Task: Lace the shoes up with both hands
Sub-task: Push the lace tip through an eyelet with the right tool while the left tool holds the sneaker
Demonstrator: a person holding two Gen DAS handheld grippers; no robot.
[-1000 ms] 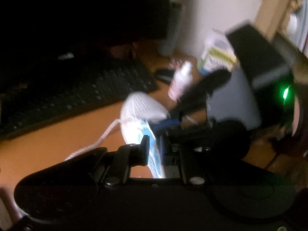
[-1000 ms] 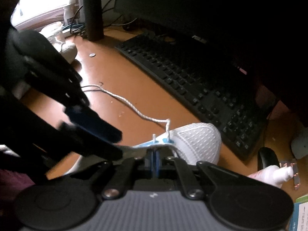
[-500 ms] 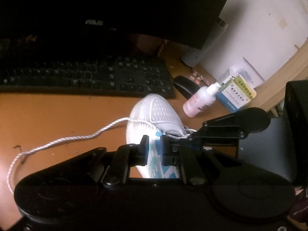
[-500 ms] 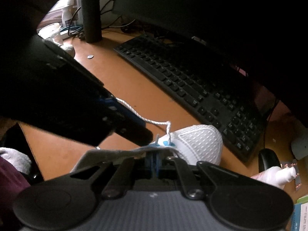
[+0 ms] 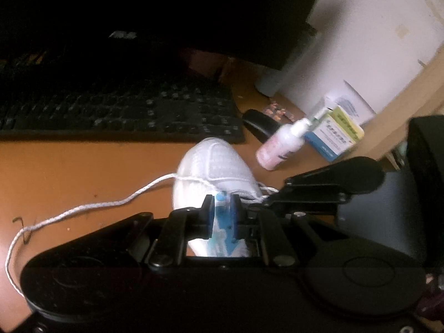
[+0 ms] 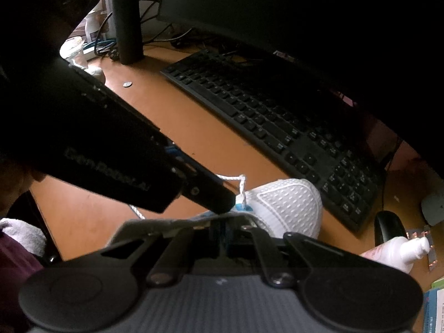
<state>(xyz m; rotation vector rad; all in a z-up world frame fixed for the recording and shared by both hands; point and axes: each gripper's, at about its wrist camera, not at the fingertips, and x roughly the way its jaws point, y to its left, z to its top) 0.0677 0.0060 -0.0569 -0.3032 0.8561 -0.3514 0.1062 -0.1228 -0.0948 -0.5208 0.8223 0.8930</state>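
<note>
Nearest, in the left wrist view: left gripper [image 5: 222, 216] with pads nearly together around a blue-and-white edge of the shoe [image 5: 213, 166], apparently by the eyelet row; whether pinching the upper or only framing it, hard to tell. Just right of it, right gripper [image 5: 266, 202] reaching in from the side, fingertips at the lace [image 5: 91, 208] where it crosses the upper. In the right wrist view: right gripper [image 6: 222, 229] fully closed, apparently on the grey tongue or upper edge of the shoe [image 6: 285, 208], though contact partly hidden. Likely trouble: a slipping pinch letting the upper spring back, or two crowded tips knocking together and tugging the lace [image 6: 242, 187] out of its blue eyelet. Farther out, loose lace trailing left across the desk [image 5: 83, 172]; beyond the toe, keyboard [image 6: 277, 119] and spray bottle [image 5: 283, 147].
</note>
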